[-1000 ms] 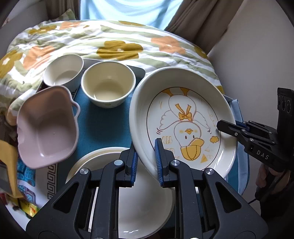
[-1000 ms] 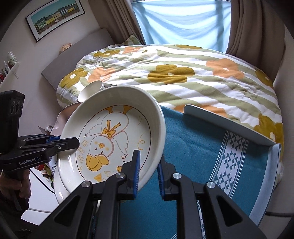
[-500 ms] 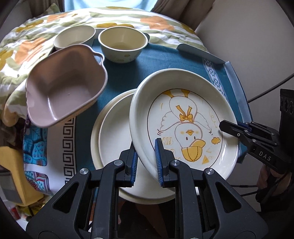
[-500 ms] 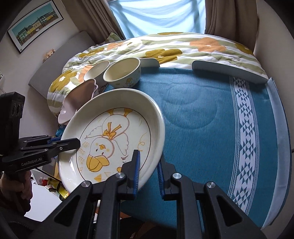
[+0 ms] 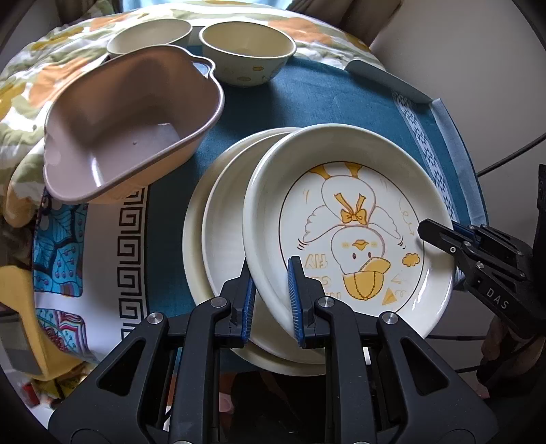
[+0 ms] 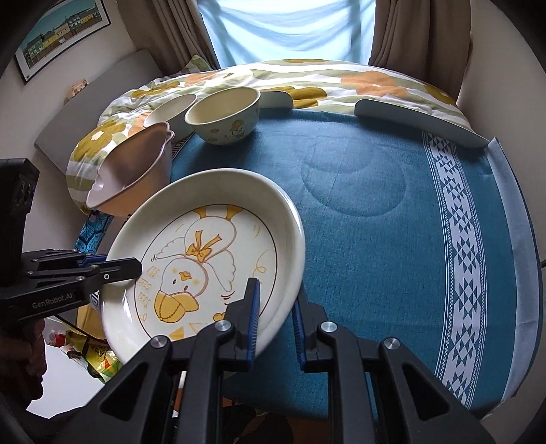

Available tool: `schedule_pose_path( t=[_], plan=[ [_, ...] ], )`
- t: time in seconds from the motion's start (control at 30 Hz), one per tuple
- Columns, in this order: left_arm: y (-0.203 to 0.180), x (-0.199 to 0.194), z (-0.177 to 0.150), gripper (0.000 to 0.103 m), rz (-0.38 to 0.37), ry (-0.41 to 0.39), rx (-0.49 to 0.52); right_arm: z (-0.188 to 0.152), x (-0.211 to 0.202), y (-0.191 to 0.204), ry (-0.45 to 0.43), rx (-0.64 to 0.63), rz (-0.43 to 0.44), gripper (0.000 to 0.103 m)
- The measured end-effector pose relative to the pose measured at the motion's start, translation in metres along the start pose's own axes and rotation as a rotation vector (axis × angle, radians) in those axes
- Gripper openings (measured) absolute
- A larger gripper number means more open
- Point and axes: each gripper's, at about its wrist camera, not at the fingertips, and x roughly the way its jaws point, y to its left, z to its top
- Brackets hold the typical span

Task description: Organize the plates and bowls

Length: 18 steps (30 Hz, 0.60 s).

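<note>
left gripper (image 5: 271, 293) and right gripper (image 6: 274, 309) both clamp duck plate (image 5: 348, 235) | tilted over plain plate (image 5: 218, 239) | risk: uneven release chips rims

You have a teal woven cloth (image 6: 375, 218) with a white triangle-patterned border spread over the table. Beyond it you see a floral striped quilt (image 6: 307, 77) on the bed, brown curtains (image 6: 416, 30) flanking a bright window, and a framed townscape picture (image 6: 61, 34) on the wall.
</note>
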Motion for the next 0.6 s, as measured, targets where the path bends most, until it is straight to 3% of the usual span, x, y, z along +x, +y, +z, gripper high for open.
schedule_pose_path(
  t=[0.27, 0.6],
  plan=[
    [-0.002, 0.008, 0.0, 0.016, 0.075, 0.011, 0.009, 0.001, 0.001, 0.003, 0.008, -0.058, -0.009, 0.016],
    [-0.032, 0.011, 0.002, 0.017, 0.283, -0.003, 0.128, 0.002, 0.004, 0.005, 0.031, -0.114, -0.027, 0.016]
  ],
)
